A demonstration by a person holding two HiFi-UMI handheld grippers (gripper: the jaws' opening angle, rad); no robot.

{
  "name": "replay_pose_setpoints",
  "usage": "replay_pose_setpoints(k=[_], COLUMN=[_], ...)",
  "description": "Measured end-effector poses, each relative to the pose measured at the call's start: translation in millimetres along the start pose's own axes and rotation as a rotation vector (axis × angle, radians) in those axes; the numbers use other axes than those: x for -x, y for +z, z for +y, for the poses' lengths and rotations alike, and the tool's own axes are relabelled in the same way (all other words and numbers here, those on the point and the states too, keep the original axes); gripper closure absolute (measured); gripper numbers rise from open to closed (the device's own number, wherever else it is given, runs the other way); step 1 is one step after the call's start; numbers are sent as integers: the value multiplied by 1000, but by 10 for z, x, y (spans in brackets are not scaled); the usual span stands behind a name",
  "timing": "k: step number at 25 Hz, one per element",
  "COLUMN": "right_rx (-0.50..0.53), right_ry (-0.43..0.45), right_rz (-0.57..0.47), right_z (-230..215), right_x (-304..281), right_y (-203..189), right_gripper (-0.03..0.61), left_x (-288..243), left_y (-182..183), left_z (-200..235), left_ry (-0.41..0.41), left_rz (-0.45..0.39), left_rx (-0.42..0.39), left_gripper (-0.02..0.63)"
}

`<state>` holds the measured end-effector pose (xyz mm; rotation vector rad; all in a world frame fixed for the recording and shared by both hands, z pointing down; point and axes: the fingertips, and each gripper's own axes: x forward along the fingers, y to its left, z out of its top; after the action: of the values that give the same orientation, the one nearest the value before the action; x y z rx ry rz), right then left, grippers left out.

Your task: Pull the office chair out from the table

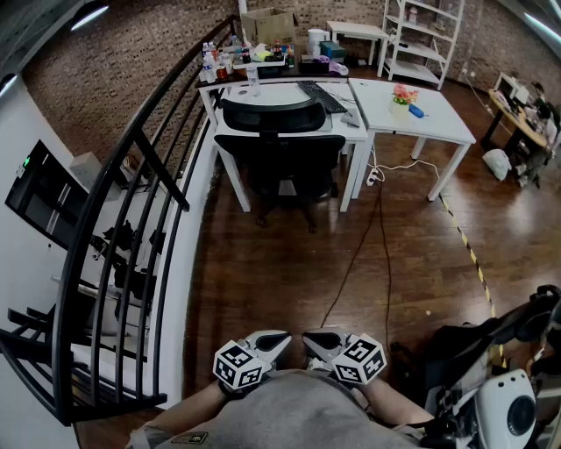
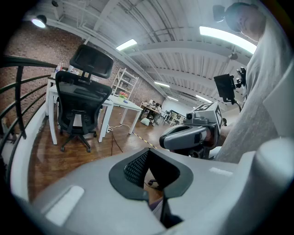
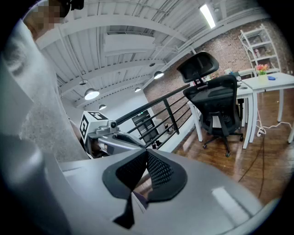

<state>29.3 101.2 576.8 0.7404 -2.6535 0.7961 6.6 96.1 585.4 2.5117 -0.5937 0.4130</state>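
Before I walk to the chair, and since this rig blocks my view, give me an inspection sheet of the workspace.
Surface: wood floor, striped tape line at right.
Job's things: chair pushed in at the white table, back toward us.
Clutter: keyboard and bottles on the table; box behind.
Grippers: left gripper and right gripper shut, empty, near the body, far from the chair.
Cables: white cable by the table leg; dark cable along the floor.
Surroundings: black railing at left, brick wall behind, shelf at rear right.
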Motion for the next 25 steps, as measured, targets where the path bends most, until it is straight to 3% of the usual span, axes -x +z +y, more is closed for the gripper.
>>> replay_pose_setpoints(k=[7,12,20,25], right_rx=[36,122,258,285], right_ry=[-10,-32,-79,-112], right_rz=[-13,-30,-154,-199], right_z=[-171,-287,-487,-659], right_x=[229,380,577,517], right_y=[49,177,964,1310], right_gripper=[572,572,572,571], left_x=[-171,-265,-188,-129], left_y=[127,362,1180,1506], left_z=[-64,-139,4,316], left_ry=[46,93,185,231], left_rz=[-28,-78,-208,-259], left_rx=[-3,-63,-209,-246], left_gripper=[607,607,607,607])
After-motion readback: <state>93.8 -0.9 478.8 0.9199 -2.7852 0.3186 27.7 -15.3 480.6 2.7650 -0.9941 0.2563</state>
